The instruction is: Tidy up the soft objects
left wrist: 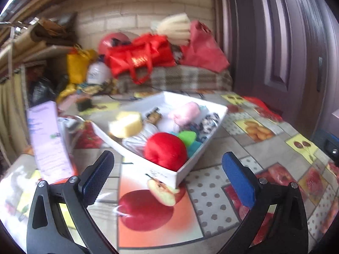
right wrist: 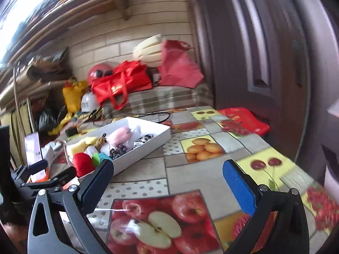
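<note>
Above the fruit-print tablecloth, both the left gripper and right gripper are spread wide, nothing held, near the white box of soft toys.

A shallow white box lies skewed on the surface just beyond the left jaws, packed with soft things — a red plush at its nearest corner, a green piece behind it, a yellow sponge at the left, a pink plush farther back.
</note>
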Action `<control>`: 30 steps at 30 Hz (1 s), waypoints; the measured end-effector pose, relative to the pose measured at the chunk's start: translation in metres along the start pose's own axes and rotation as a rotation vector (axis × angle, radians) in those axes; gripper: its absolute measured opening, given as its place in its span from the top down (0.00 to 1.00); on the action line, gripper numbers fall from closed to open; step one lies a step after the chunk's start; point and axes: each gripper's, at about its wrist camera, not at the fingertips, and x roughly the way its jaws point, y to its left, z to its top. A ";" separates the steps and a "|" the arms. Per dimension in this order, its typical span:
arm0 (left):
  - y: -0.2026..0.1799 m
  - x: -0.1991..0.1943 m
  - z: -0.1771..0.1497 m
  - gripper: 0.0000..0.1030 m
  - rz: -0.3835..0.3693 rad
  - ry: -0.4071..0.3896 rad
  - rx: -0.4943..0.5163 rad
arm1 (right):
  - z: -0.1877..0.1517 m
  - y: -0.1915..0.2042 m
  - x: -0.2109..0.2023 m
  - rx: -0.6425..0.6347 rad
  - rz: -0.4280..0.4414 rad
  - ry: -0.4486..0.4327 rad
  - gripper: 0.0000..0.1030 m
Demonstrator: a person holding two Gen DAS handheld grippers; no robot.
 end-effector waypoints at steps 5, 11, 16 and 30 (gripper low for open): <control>0.001 -0.009 -0.003 0.00 0.077 -0.008 -0.025 | -0.006 -0.016 -0.012 0.050 0.004 0.001 0.00; -0.020 0.018 -0.008 0.00 0.118 0.172 0.098 | -0.011 -0.019 -0.031 0.047 -0.088 -0.034 0.00; -0.025 0.022 -0.015 0.00 0.154 0.205 0.137 | -0.013 -0.016 -0.035 0.031 -0.165 -0.050 0.00; -0.018 0.008 -0.011 0.00 0.122 0.154 0.072 | -0.014 -0.026 -0.049 0.075 -0.146 -0.103 0.00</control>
